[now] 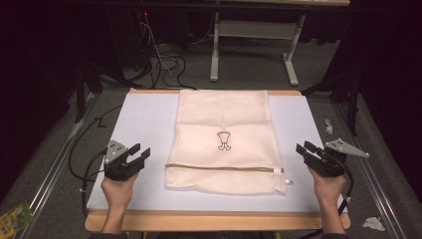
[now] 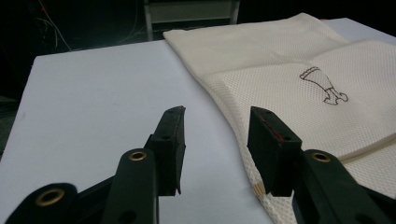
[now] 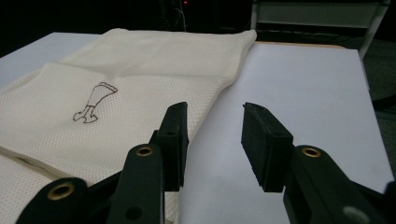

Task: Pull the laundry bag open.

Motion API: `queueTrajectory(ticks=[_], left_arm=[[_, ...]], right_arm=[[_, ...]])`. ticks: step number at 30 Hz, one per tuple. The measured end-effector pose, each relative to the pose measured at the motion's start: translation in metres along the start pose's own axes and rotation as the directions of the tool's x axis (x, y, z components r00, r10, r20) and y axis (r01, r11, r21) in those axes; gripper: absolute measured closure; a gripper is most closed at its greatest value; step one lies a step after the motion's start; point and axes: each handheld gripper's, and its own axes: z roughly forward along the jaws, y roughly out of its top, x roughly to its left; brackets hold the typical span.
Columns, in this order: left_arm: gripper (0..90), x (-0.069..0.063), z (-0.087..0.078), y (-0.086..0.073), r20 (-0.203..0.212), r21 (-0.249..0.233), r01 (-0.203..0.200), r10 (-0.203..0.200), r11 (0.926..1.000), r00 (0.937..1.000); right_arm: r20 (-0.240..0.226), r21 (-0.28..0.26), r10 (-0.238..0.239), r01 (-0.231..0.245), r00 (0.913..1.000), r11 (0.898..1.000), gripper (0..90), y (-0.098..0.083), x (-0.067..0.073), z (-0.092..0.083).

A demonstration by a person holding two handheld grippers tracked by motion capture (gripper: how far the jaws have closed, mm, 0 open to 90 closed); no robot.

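Two hands at the table's near edge, left gripper [image 1: 141, 151] near the left edge with jaws apart and empty, right gripper [image 1: 304, 148] near the right edge likewise parted, cream mesh laundry bag [image 1: 225, 139] flat mid-table [image 1: 144, 124] between them, zipper [image 1: 224, 168] toward the near edge.

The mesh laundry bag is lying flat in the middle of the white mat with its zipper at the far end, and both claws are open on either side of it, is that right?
Not quite. The zipper runs across the near end of the mesh laundry bag, by the person's hands, as the high view shows. The rest holds: the bag lies flat mid-mat, with the left claw and right claw open on either side.
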Motion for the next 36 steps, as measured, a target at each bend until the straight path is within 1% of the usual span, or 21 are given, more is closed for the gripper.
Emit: queueTrajectory(ticks=[2, 3, 4, 7, 8, 11, 12, 16, 20, 23, 26, 29, 33, 36], left_arm=[[56.4, 0.004, -0.001, -0.001, -0.015, -0.012, 0.014, -0.014, 0.9998, 0.9998], [56.4, 0.004, -0.001, -0.001, -0.015, -0.012, 0.014, -0.014, 0.9998, 0.9998], [56.3, 0.007, 0.0, -0.001, -0.017, -0.006, 0.021, -0.021, 0.9998, 0.9996], [56.1, 0.009, 0.0, -0.002, -0.025, -0.004, 0.02, -0.02, 0.9998, 0.9995], [56.0, 0.012, 0.001, -0.003, -0.034, -0.003, 0.027, -0.027, 0.9996, 0.9991], [55.7, 0.015, 0.003, -0.005, -0.039, 0.004, 0.038, -0.037, 0.9993, 0.9985], [55.4, 0.017, 0.005, -0.008, -0.047, 0.005, 0.044, -0.043, 0.999, 0.998], [55.3, 0.02, 0.007, -0.011, -0.051, 0.011, 0.055, -0.055, 0.9984, 0.9972], [55.0, 0.022, 0.013, -0.016, -0.057, 0.025, 0.059, -0.058, 0.9979, 0.9967], [54.7, 0.024, 0.015, -0.017, -0.059, 0.03, 0.064, -0.062, 0.9975, 0.9963], [54.1, 0.027, 0.021, -0.02, -0.064, 0.054, 0.074, -0.07, 0.9958, 0.9955], [54.0, 0.029, 0.025, -0.023, -0.067, 0.062, 0.082, -0.078, 0.9947, 0.9947], [53.6, 0.032, 0.032, -0.029, -0.075, 0.076, 0.112, -0.106, 0.9908, 0.9916], [53.5, 0.032, 0.035, -0.031, -0.078, 0.085, 0.116, -0.109, 0.9896, 0.991]], right_arm=[[0.011, -0.01, 0.018, -0.018, 0.9998, 1.0, 61.8, -0.002, -0.008, -0.004], [0.011, -0.01, 0.018, -0.018, 0.9998, 1.0, 61.8, -0.002, -0.008, -0.004], [0.016, -0.015, 0.031, -0.031, 0.9994, 0.999, 61.8, -0.003, -0.012, -0.006], [0.023, -0.017, 0.038, -0.038, 0.999, 0.999, 61.8, -0.004, -0.015, -0.007], [0.028, -0.021, 0.046, -0.045, 0.9985, 0.999, 61.8, -0.005, -0.018, -0.008], [0.035, -0.017, 0.055, -0.055, 0.9979, 0.998, 61.8, -0.007, -0.022, -0.008], [0.04, -0.014, 0.058, -0.058, 0.9975, 0.998, 61.8, -0.009, -0.024, -0.007], [0.048, -0.007, 0.072, -0.072, 0.9962, 0.997, 61.8, -0.012, -0.028, -0.005], [0.059, 0.004, 0.077, -0.077, 0.9953, 0.997, 61.8, -0.017, -0.03, -0.002], [0.058, 0.01, 0.08, -0.08, 0.9951, 0.997, 61.9, -0.019, -0.032, 0.0], [0.065, 0.024, 0.091, -0.093, 0.9937, 0.995, 61.8, -0.023, -0.032, 0.002], [0.071, 0.033, 0.084, -0.087, 0.9939, 0.996, 61.7, -0.025, -0.032, 0.004], [0.08, 0.053, 0.08, -0.084, 0.9936, 0.995, 60.6, -0.027, -0.033, 0.009], [0.087, 0.059, 0.073, -0.078, 0.9935, 0.995, 60.5, -0.028, -0.034, 0.01]])
